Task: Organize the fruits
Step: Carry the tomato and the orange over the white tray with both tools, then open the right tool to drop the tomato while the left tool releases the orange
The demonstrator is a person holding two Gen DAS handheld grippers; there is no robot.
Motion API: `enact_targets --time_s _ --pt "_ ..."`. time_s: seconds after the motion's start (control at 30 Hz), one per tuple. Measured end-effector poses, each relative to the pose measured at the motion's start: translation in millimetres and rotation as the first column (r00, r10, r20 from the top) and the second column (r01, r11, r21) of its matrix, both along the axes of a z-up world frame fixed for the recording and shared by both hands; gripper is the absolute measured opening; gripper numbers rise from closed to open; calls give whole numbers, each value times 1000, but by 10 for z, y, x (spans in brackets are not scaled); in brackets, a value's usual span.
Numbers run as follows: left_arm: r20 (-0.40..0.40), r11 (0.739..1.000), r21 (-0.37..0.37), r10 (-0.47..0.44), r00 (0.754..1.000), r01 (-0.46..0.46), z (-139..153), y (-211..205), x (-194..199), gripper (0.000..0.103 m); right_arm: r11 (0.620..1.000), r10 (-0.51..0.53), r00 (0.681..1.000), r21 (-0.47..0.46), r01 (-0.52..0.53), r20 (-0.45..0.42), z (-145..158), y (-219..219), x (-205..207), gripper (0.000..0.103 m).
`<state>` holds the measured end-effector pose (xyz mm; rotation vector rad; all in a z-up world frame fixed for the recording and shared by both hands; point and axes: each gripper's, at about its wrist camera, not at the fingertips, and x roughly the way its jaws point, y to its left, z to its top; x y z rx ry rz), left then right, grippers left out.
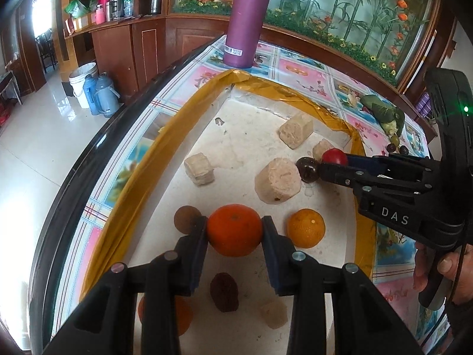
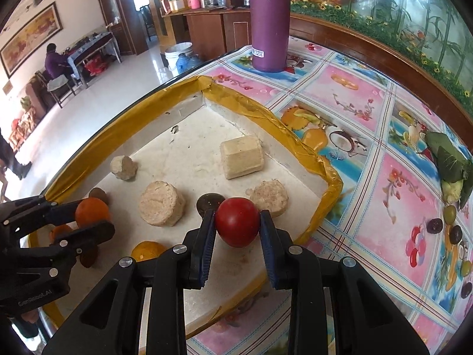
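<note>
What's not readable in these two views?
- Fruit under the left gripper: left wrist view, hidden behind its arms.
- Bottle top: both views, cut off by the frame edge.
- Small fruits beside the tray: right wrist view, too small to identify.

Background clutter around the table
A purple flask [image 1: 248,17] stood upright on the floral tablecloth [image 2: 384,177]; a white bucket [image 1: 81,81] and blue jugs [image 1: 102,94] sat on the tiled floor by wooden cabinets [image 1: 130,47].
</note>
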<state>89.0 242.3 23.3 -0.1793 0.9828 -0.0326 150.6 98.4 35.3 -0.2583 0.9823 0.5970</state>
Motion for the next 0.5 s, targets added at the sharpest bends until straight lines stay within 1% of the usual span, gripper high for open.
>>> enact_targets --time_s 0.13,0.2,0.4,0.5 --pt "-30 1000 4 3 1000 -3 -91 -5 36 39 1000 7 1000 -9 -6 10 -3 2 -8 29" --pt "-30 1000 -5 10 1000 -10 -85 12 42 39 1000 9 1000 -9 -9 8 -7 -3 4 29" --pt "-43 999 40 -1 999 3 -94 -35 47 39 999 34 999 -42 -33 20 7 13 -45 29" --pt "-46 999 40 -2 999 4 -95 -36 47 39 996 53 998 -68 -50 31 -1 37 -53 28"
